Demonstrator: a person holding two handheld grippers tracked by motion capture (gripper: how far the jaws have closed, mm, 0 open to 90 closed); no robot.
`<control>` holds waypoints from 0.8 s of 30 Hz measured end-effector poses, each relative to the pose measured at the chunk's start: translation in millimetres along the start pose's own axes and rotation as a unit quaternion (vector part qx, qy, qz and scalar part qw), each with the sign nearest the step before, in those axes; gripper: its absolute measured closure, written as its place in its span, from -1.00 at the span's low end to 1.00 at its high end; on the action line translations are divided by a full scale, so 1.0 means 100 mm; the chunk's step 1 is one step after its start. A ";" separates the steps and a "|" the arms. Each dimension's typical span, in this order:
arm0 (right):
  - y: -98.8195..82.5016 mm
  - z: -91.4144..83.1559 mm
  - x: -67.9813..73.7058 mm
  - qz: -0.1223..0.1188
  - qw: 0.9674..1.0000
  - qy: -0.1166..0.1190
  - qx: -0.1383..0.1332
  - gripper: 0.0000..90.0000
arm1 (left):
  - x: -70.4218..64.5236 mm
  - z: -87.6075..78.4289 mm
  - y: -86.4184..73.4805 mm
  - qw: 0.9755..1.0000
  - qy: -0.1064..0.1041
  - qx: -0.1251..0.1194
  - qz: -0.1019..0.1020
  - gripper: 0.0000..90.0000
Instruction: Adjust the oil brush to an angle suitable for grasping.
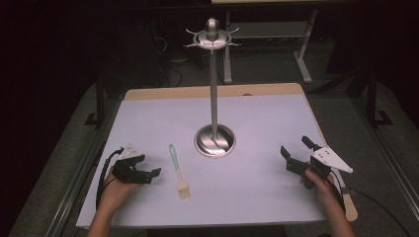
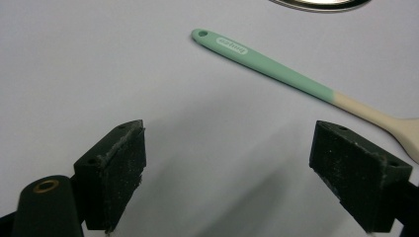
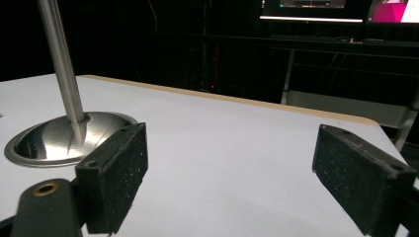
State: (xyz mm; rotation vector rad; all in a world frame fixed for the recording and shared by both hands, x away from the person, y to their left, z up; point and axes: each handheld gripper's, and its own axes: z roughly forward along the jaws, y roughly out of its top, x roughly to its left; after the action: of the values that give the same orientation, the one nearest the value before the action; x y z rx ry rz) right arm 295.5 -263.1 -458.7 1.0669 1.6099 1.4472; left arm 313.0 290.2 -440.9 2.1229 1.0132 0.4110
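A basting brush (image 1: 178,172) with a teal handle and a cream head lies flat on the white table top (image 1: 257,192), left of centre, handle pointing away from me. The brush (image 2: 276,66) lies just beyond my left gripper's jaws, untouched. My left gripper (image 1: 148,167) rests near the table's front left, pointing right toward the brush, open and holding nothing (image 2: 242,177). At the front right, my right gripper (image 1: 296,146) is open and bare (image 3: 230,173), aimed toward the tall metal stand (image 1: 214,89).
The stand has a round shiny base (image 1: 215,141) at the table's middle and a ring of hooks (image 1: 212,38) on top. Its pole (image 3: 62,64) rises left of the right gripper. Table legs and monitors (image 3: 316,10) stand in the dark behind.
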 end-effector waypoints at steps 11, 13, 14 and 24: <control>0.00 -0.01 -0.02 0.007 1.000 0.004 -0.001 -0.70 | 0.03 -0.04 0.07 1.000 -0.008 0.006 -0.012 -0.56; 0.00 -0.01 -0.02 0.008 1.000 0.005 -0.002 -0.70 | 0.02 -0.04 0.11 1.000 -0.003 0.001 -0.011 -0.51; 0.00 -0.01 -0.02 0.008 1.000 0.006 -0.002 -0.70 | 0.02 -0.05 0.12 1.000 -0.002 0.002 -0.003 -0.49; 0.00 0.00 -0.02 0.008 1.000 0.003 0.001 -0.70 | 0.05 -0.01 0.31 1.000 0.003 -0.009 -0.016 -0.15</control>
State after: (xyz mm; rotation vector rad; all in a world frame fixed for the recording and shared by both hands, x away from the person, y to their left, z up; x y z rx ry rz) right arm 295.9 -264.7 -458.8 1.0808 1.6104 1.4601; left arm 331.8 281.6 -417.8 2.0872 1.0419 0.4085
